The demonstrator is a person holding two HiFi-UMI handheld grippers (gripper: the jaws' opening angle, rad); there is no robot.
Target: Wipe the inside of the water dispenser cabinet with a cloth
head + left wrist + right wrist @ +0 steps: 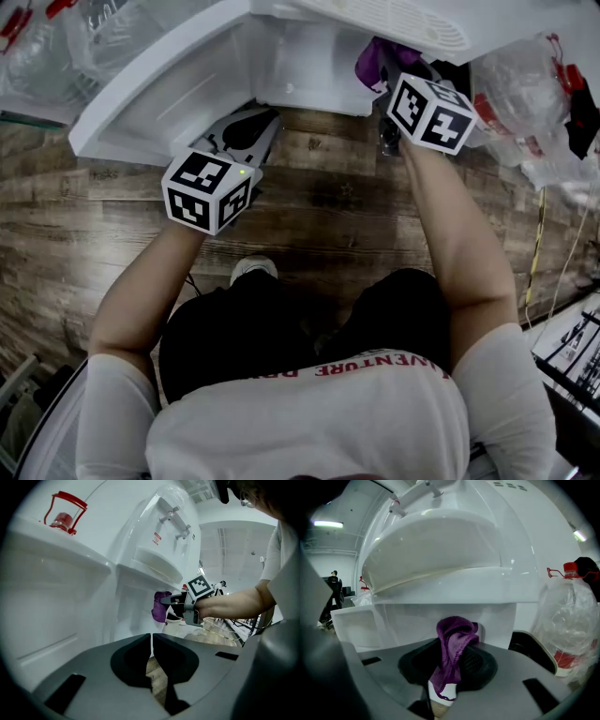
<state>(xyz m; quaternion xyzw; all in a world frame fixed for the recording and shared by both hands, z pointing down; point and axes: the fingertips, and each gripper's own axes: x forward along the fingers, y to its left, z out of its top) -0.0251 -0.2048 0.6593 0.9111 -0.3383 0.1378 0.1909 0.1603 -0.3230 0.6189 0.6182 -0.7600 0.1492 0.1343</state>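
The white water dispenser (pixel 394 23) stands ahead of me with its lower cabinet (pixel 305 70) open and the door (pixel 155 89) swung out to the left. My right gripper (pixel 386 66) is shut on a purple cloth (pixel 378 54) at the right side of the cabinet mouth. In the right gripper view the cloth (pixel 452 644) bunches up between the jaws of that gripper (pixel 452 663), just before the opening (pixel 408 620). My left gripper (pixel 248 127) hovers low by the door, its jaws (pixel 151 641) shut on nothing. The left gripper view shows the right gripper (pixel 169 600) and the cloth (pixel 161 606).
Large plastic water bottles with red caps stand on both sides of the dispenser (pixel 56 37) (pixel 520 112) (pixel 569 620). The floor is wood plank (pixel 337 206). My shoe (pixel 253 269) is below the door. Cables (pixel 539 253) run along the right. A person (pixel 333 592) stands far off.
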